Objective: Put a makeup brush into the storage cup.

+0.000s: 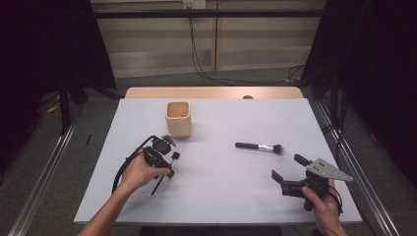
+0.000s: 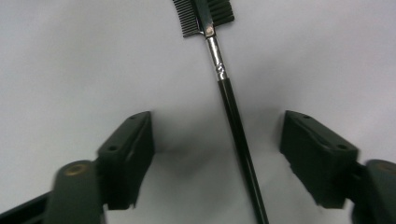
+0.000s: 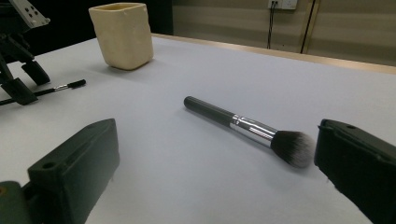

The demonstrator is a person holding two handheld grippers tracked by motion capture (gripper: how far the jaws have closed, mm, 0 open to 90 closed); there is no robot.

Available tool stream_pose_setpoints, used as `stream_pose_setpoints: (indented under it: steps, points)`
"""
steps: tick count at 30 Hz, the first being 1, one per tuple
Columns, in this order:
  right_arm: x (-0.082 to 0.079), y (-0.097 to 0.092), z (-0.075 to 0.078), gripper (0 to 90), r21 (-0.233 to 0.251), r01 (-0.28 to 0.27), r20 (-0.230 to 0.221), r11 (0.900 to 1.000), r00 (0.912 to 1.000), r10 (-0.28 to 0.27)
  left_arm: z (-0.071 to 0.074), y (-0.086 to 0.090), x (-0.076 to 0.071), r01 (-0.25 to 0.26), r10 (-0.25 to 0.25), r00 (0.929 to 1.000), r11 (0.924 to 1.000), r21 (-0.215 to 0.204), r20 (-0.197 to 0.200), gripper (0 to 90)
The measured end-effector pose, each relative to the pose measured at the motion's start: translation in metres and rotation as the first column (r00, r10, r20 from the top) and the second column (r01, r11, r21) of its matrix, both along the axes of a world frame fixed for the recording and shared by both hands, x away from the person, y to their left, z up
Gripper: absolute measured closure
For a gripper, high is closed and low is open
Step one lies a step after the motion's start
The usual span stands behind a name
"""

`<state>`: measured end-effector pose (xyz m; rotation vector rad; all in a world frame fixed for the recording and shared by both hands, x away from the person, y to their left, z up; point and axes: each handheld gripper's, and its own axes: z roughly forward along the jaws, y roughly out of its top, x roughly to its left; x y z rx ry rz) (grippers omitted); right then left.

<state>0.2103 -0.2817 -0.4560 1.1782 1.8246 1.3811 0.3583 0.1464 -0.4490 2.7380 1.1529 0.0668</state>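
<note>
A thin black brush with a comb head (image 2: 233, 121) lies flat on the white table (image 1: 221, 196). My left gripper (image 2: 215, 135) points down over it, jaws apart on either side of its handle and clear of it. From above, that left gripper (image 1: 172, 164) is left of centre with the thin brush (image 1: 158, 184) under it. A thicker powder brush (image 1: 258, 146) with a silver ferrule lies right of centre. My right gripper (image 1: 290, 167) rests open near the front right, aimed at the powder brush (image 3: 243, 126), which lies a little ahead of its jaws.
A cream square cup (image 1: 178, 119) stands upright behind the left gripper, toward the back of the table. In the right gripper view the cup (image 3: 122, 35) is at the far left, with the left gripper (image 3: 27, 81) and the thin brush (image 3: 65, 86) beside it.
</note>
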Motion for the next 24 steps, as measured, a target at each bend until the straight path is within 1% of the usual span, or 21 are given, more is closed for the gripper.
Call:
stream_pose_setpoints:
  steps: [1, 2, 4, 6, 9, 14, 15, 16, 17, 19, 22, 24]
  points:
    - [0.0, 0.0002, 0.0001, 0.0, 0.001, 0.0, -0.001, 1.0, 1.0, 0.0, 0.0009, -0.0011, -0.0003, -0.001, 0.001, 1.0, 1.0, 0.001, -0.007, 34.5]
    - [0.0, 0.0005, 0.0001, 0.0, 0.002, 0.0, 0.0, 1.0, 1.0, 0.0, 0.0018, -0.0021, -0.0007, 0.009, -0.009, 0.9999, 0.9999, 0.004, -0.011, 39.6]
    - [-0.0005, 0.0005, 0.0004, 0.0, -0.003, -0.001, 0.002, 1.0, 1.0, 0.001, 0.0023, -0.0038, -0.0021, 0.005, -0.005, 0.9999, 1.0, 0.004, -0.012, 46.4]
    - [-0.0006, 0.0001, 0.0006, 0.0, 0.001, 0.005, 0.009, 1.0, 1.0, -0.005, 0.0027, -0.0041, -0.0024, -0.003, 0.003, 0.9998, 1.0, 0.003, -0.018, 51.0]
    - [-0.0004, -0.0004, 0.0005, 0.0, 0.001, 0.005, 0.007, 1.0, 1.0, -0.005, 0.0032, -0.0034, -0.0012, -0.02, 0.021, 0.9995, 0.9998, 0.006, -0.024, 57.8]
    - [-0.0005, 0.0001, 0.0006, 0.0, 0.0, 0.005, 0.006, 1.0, 1.0, -0.005, 0.004, -0.002, -0.0004, -0.034, 0.034, 0.9984, 0.9994, 0.004, -0.044, 70.5]
    - [-0.0004, -0.0001, 0.0006, 0.0, 0.0, 0.006, 0.009, 1.0, 0.9999, -0.006, 0.004, -0.0021, -0.0008, -0.036, 0.036, 0.9982, 0.9994, 0.003, -0.047, 75.2]
    - [-0.0004, -0.0001, 0.0006, 0.0, 0.0, 0.006, 0.009, 1.0, 0.9999, -0.006, 0.0041, -0.0021, -0.0007, -0.034, 0.034, 0.9981, 0.9994, 0.003, -0.052, 77.4]
    - [-0.0004, -0.0002, 0.0005, 0.0, 0.0, 0.006, 0.008, 1.0, 1.0, -0.006, 0.0042, -0.0022, -0.0006, -0.034, 0.034, 0.9978, 0.9994, 0.004, -0.056, 77.4]
    - [-0.0003, -0.0004, 0.0004, 0.0, -0.004, 0.002, 0.008, 1.0, 1.0, -0.002, 0.0037, -0.002, 0.0002, -0.049, 0.049, 0.9964, 0.9988, -0.003, -0.069, 80.4]
    - [-0.0006, 0.0002, 0.0006, 0.0, 0.0, 0.005, 0.006, 1.0, 1.0, -0.005, 0.0038, -0.001, 0.0028, -0.053, 0.052, 0.9948, 0.9986, -0.001, -0.087, 85.0]
    - [-0.0006, 0.0, 0.0005, 0.0, -0.003, 0.009, 0.008, 1.0, 0.9999, -0.009, 0.0038, -0.0012, 0.0029, -0.057, 0.057, 0.9943, 0.9984, 0.001, -0.09, 85.6]
